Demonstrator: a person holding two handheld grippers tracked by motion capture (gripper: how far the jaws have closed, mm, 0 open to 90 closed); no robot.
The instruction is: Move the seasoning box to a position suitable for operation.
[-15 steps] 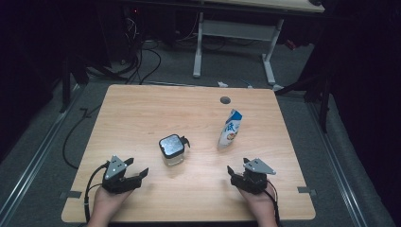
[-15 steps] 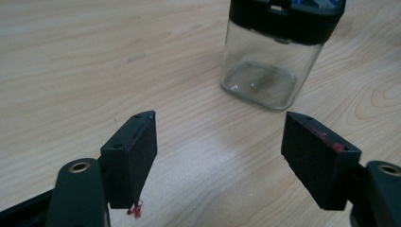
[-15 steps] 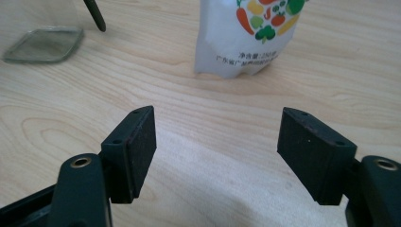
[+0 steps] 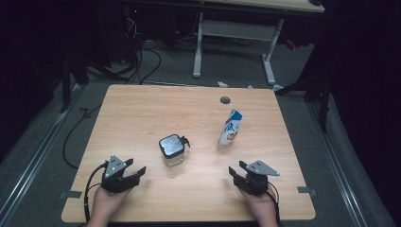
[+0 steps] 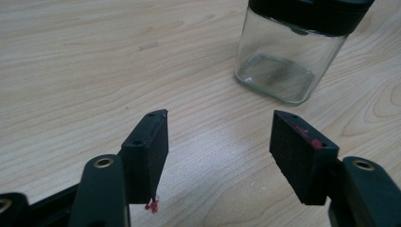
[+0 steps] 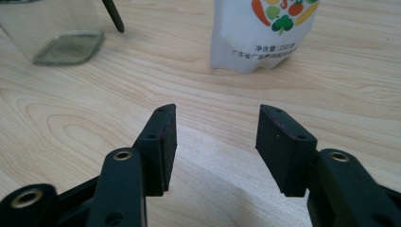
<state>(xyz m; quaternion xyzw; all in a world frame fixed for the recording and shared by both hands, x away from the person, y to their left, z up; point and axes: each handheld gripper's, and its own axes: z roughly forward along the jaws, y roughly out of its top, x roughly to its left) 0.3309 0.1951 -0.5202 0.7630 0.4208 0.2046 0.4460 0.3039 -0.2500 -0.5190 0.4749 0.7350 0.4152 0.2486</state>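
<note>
My left gripper (image 4: 137, 171) and my right gripper (image 4: 236, 168) both sit wide open near my edge of the table (image 4: 142, 109), holding nothing. The glass jar (image 4: 171, 150) with its black lid stands mid-table and looks hard, slippery and breakable, so I would squeeze its flat sides gently. The white pouch (image 4: 230, 128) stands to its right and looks soft and light, so I would pinch its middle.
</note>
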